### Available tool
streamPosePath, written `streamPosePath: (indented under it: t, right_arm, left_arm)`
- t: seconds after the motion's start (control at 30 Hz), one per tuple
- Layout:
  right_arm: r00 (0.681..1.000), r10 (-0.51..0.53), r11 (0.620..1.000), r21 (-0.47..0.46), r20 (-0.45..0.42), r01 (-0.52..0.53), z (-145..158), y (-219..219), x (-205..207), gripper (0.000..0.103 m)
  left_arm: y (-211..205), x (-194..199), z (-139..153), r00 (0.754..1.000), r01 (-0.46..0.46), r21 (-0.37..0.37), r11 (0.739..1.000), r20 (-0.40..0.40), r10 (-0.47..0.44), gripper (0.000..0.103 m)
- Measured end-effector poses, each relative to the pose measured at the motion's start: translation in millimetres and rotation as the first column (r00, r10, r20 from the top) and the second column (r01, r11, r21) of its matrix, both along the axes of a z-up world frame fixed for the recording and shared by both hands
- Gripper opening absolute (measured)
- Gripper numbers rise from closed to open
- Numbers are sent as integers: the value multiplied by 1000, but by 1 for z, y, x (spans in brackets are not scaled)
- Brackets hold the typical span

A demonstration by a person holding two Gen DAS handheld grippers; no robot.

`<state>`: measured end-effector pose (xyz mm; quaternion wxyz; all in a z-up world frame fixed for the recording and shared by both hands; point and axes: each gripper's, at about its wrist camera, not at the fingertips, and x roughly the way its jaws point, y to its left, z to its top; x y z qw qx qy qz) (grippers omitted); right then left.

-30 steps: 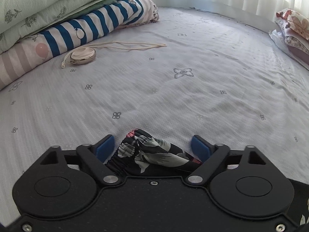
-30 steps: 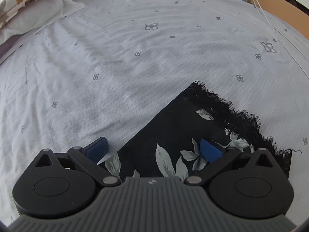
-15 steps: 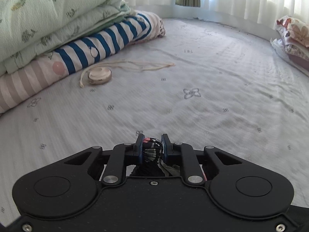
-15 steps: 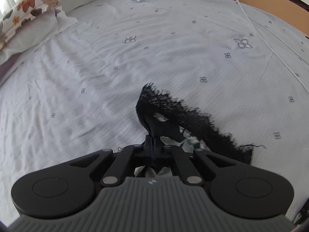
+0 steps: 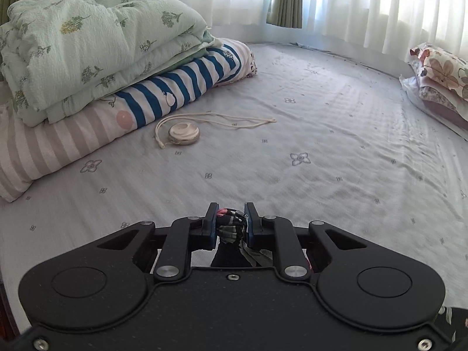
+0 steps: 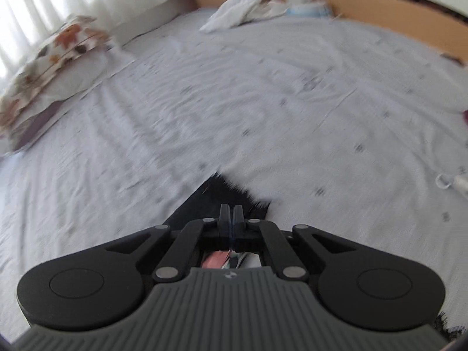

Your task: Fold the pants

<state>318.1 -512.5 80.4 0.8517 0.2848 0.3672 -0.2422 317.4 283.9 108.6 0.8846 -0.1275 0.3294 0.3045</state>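
Black floral pants point(image 5: 231, 228) bunched and pinched in left hand-held gripper point(image 5: 231, 219), lace-trimmed hem point(image 6: 234, 196) clamped in right hand-held gripper point(image 6: 231, 216), rest trailing on bed point(image 5: 321, 146). Likely risks: thin hem slipping from pads mid-lift; uneven pull skewing fold; fabric dragging sheet into wrinkles.

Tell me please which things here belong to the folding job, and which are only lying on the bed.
Part of the job:
- black floral pants
- left gripper, jaws shut on a bunched part
- right gripper, jaws shut on the lace-edged part

Only lying about:
- folded quilts
- round case with cord
- floral pillows
- white cloth
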Motion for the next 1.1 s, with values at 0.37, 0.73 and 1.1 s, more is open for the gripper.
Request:
streamPosePath:
  t: [0.37, 0.73, 1.1]
  right_arm:
    - [980, 198, 949, 250, 1, -192, -52, 64, 8, 36]
    - [983, 183, 936, 302, 17, -180, -81, 77, 39, 47]
    - [992, 80, 955, 279, 96, -104, -89, 67, 51, 51]
  left_arm:
    - [7, -9, -7, 1000, 11, -45, 999, -18, -11, 18]
    - [18, 6, -29, 999, -4, -56, 998, -46, 1, 18]
    - [18, 19, -41, 998, -13, -43, 999, -65, 10, 18]
